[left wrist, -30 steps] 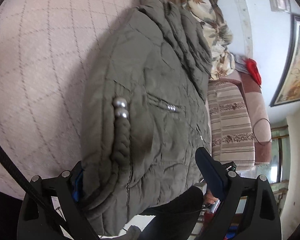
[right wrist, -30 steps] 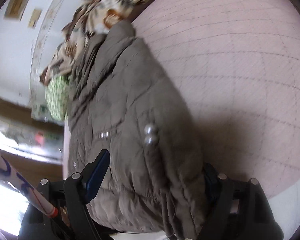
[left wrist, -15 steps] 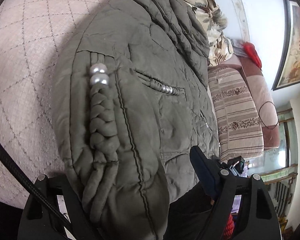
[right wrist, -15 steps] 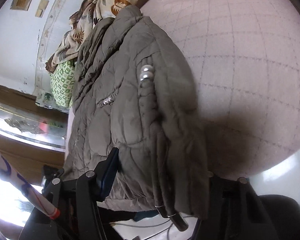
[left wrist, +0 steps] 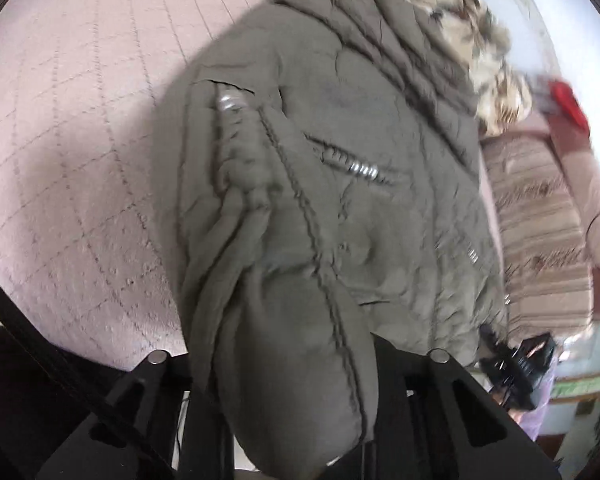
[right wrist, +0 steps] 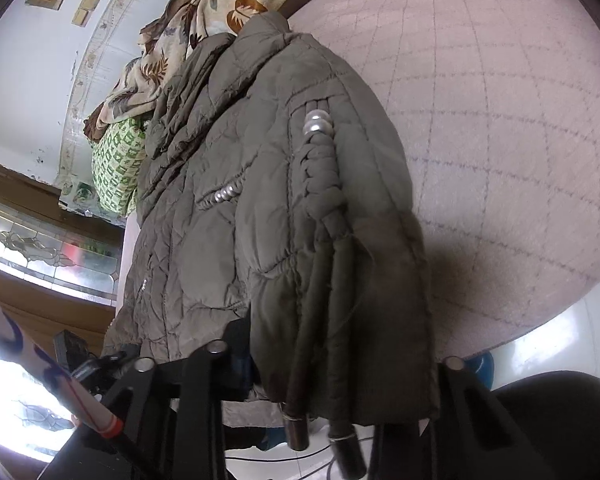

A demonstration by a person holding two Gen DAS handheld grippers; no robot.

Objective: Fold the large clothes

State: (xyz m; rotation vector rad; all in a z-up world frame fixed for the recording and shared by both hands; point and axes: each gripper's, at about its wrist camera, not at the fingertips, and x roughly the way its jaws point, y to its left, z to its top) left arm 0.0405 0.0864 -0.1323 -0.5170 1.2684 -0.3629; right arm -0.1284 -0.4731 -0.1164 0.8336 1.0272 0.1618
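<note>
Jacket (left wrist: pixel 340 168), olive quilted, large; lies on a pink quilted bed (left wrist: pixel 80 140), collar end far from both cameras, near hem lifted off the bed; braided cord with two silver beads (right wrist: pixel 318 122) runs down its front; beaded pocket trim (right wrist: pixel 224 194) toward the middle.

Left claw (left wrist: pixel 296 364): fingers hidden behind a thick bunch of hem fabric; judged clamped on the jacket, fabric filling the gap. Right claw (right wrist: pixel 332 356): hem corner drapes between its fingers, cord ends dangling below; also judged clamped on the jacket.

Step in hand, as judged: carrying the near hem up and over toward the collar for a crosswise fold; early in the task.

To do it well: raise both claws level so the hem edge stays straight; carry it forward together; padding is bulky and springy, so lay it down slowly and press before letting go; watch the cord ends, which could tuck inside the fold and lump.

Floral cloth (right wrist: pixel 204 20) and green printed bundle (right wrist: pixel 114 168) lie just beyond the collar; keep the fold short of them.
</note>
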